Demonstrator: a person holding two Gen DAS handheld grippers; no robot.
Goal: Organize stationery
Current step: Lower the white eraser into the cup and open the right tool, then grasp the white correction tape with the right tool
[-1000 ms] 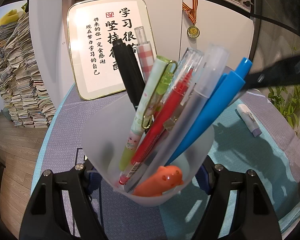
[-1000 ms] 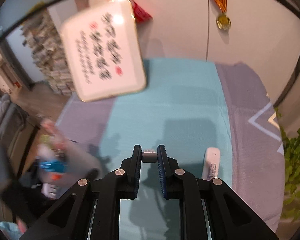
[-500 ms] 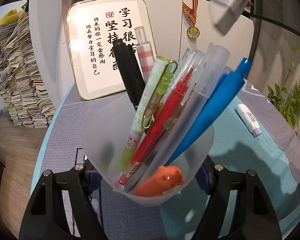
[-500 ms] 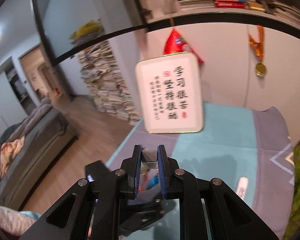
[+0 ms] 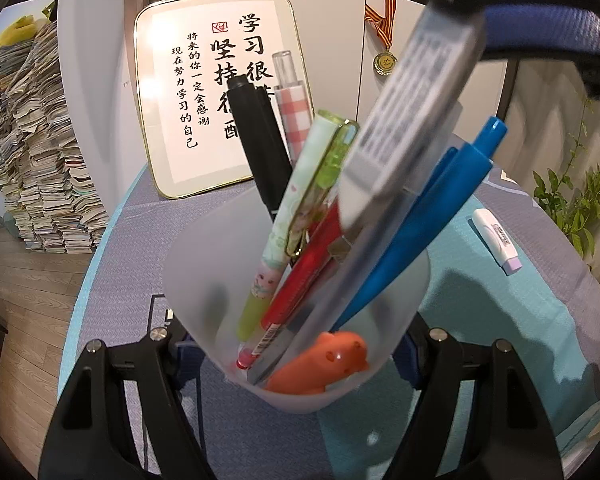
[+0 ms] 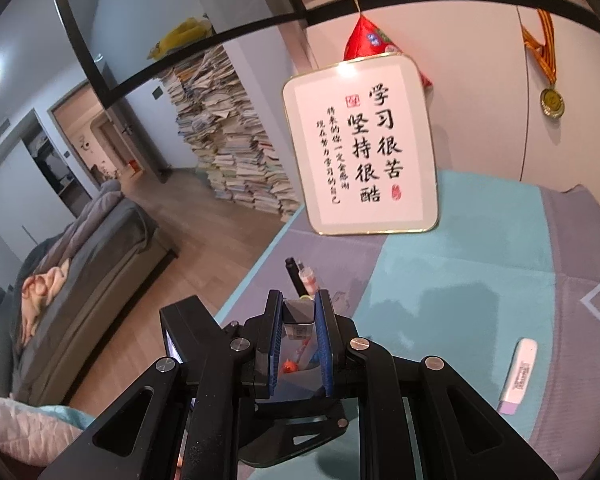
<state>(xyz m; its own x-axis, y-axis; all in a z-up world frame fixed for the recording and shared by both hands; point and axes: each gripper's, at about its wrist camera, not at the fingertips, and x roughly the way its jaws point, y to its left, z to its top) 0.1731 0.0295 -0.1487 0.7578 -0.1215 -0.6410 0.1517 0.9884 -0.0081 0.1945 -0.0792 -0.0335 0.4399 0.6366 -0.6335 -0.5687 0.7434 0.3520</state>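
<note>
My left gripper (image 5: 296,354) is shut on a frosted plastic pen cup (image 5: 196,264) that holds several pens, among them a black one (image 5: 260,136), a red one (image 5: 300,280) and a blue one (image 5: 424,220), plus an orange animal-shaped eraser (image 5: 324,364). My right gripper (image 6: 298,320) is shut on a grey stick-shaped item with a printed label (image 5: 412,108), held above the cup's mouth, lower end among the pens. It shows between the blue pads (image 6: 276,332) in the right wrist view (image 6: 298,314). A white and lilac correction tape (image 5: 496,240) lies on the cloth to the right.
A framed calligraphy sign (image 5: 216,92) leans on the white wall at the table's back. A medal (image 5: 385,63) hangs on the wall. The teal and purple tablecloth (image 6: 480,280) ends at the left edge. A plant (image 5: 572,204) stands at the right. Book stacks (image 6: 228,148) stand on the floor.
My right gripper has carried the grey labelled item from over the table to the left and down to the cup's mouth. The left gripper and cup have not moved.
</note>
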